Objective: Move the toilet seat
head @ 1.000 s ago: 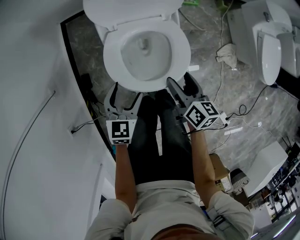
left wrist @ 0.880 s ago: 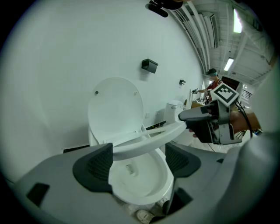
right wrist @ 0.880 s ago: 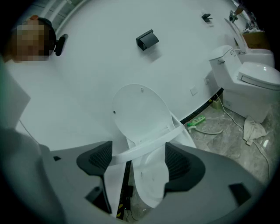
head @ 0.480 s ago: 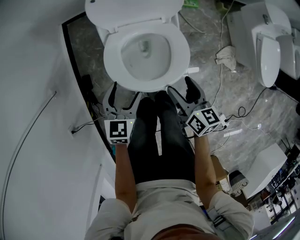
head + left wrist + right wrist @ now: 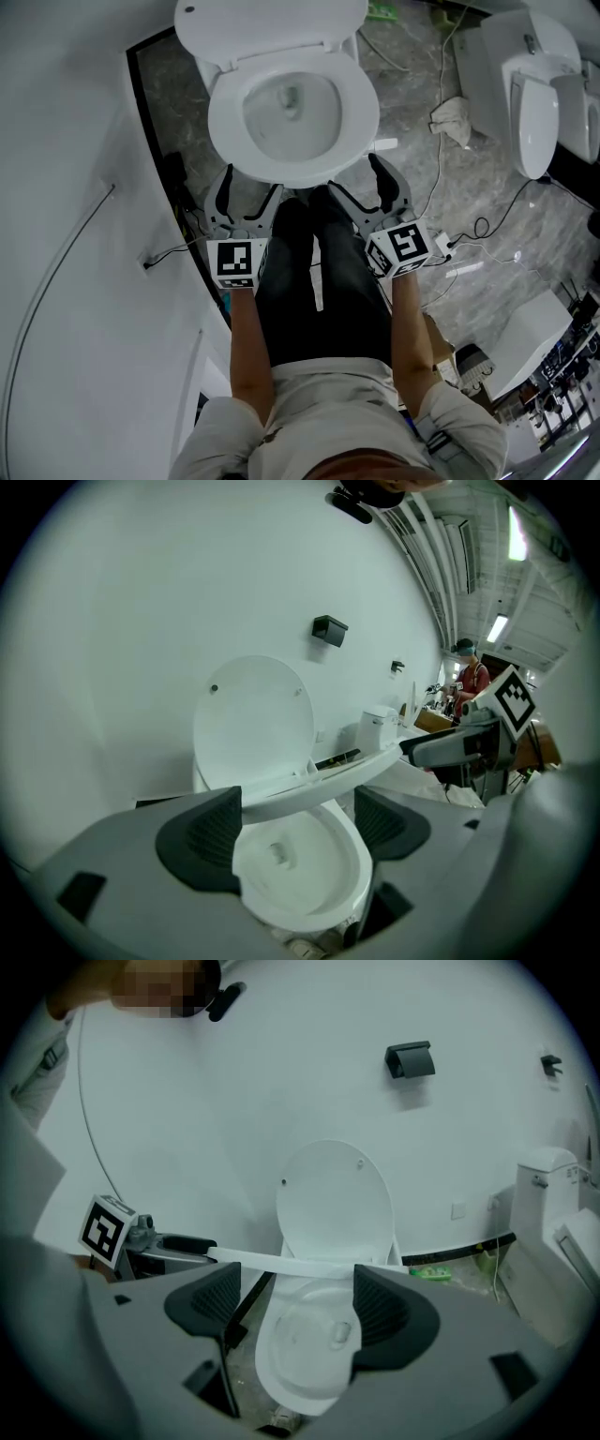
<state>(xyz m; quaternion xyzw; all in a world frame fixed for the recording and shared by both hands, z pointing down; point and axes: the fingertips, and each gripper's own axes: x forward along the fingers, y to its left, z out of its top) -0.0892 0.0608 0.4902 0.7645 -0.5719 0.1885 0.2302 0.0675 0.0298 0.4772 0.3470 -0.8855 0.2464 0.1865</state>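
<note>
Toilet seat point(image 5: 360, 117) with its front rim lifted off the bowl point(image 5: 300, 874), edge-on as a flat band in both gripper views; the lid point(image 5: 336, 1199) stands upright behind. The left gripper point(image 5: 247, 193) and right gripper point(image 5: 364, 186), both with jaws spread and clasping nothing, flank the front rim. The seat lies just ahead, about equally near each, and contact is uncertain.

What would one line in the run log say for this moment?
lid up; toilet seat over bowl; left gripper jaws open; right gripper jaws open; neither gripping
</note>
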